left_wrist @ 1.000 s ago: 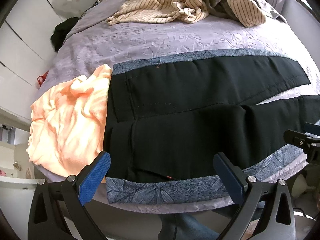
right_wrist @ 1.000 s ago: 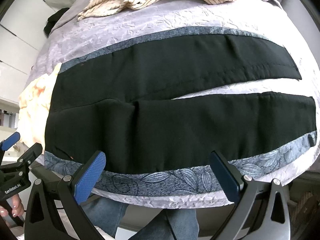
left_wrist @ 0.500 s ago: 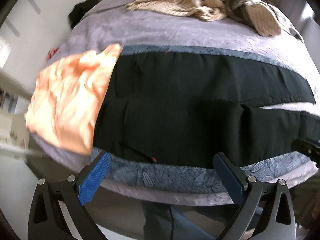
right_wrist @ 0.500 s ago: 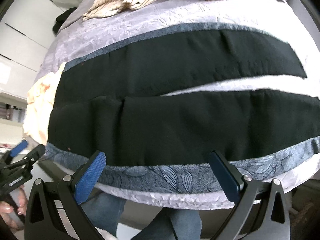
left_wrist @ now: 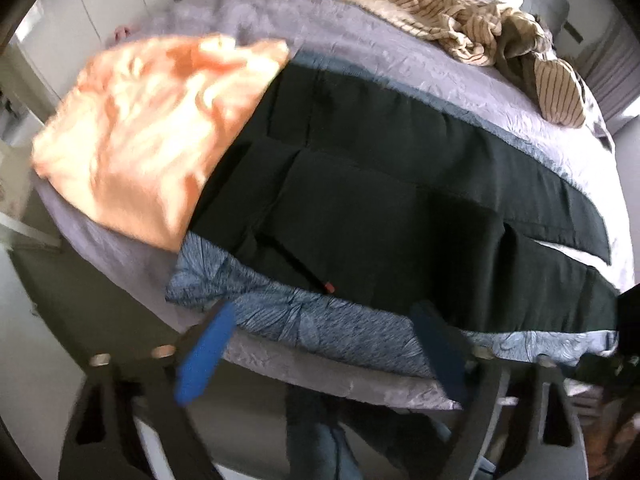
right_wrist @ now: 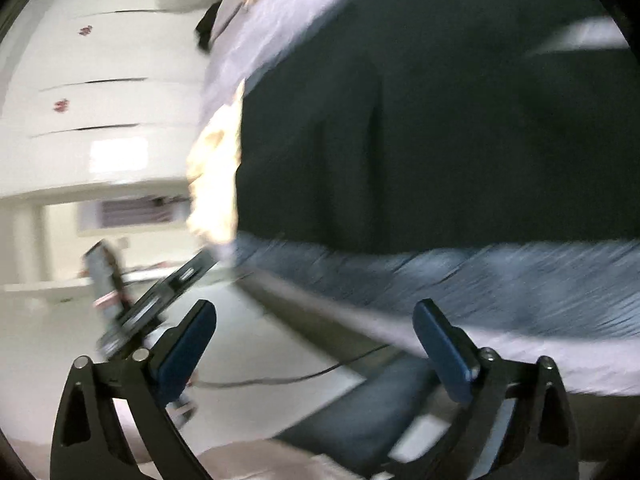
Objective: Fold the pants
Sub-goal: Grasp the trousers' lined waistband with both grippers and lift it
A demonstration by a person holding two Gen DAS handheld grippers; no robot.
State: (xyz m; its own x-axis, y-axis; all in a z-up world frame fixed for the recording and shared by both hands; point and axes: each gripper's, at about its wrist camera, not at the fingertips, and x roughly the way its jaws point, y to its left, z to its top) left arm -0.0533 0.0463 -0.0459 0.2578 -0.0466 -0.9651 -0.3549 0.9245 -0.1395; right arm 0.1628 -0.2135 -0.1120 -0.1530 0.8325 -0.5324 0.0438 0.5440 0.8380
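Observation:
Black pants (left_wrist: pixel 380 200) lie spread flat on a blue patterned cloth (left_wrist: pixel 304 320) across the bed, waist at the left, both legs running right. My left gripper (left_wrist: pixel 320 344) hovers over the near edge of that cloth below the waist; its jaws are closing and nothing is between them. The right wrist view is blurred: the pants (right_wrist: pixel 440 120) fill its upper right, and my right gripper (right_wrist: pixel 316 344) stands open off the bed's near edge, holding nothing. The left gripper (right_wrist: pixel 136 300) shows at the lower left there.
An orange garment (left_wrist: pixel 148 128) lies left of the waistband. Striped beige clothes (left_wrist: pixel 452 16) are heaped at the far side of the lilac bed cover (left_wrist: pixel 320 32). White drawers (right_wrist: pixel 100 80) stand left of the bed. The person's jeans (left_wrist: pixel 320 440) show below the bed edge.
Both views swung left and down along the bed's near edge. The left gripper rolled and its jaws narrowed. The right view dropped low and now looks across the bed edge toward the drawers.

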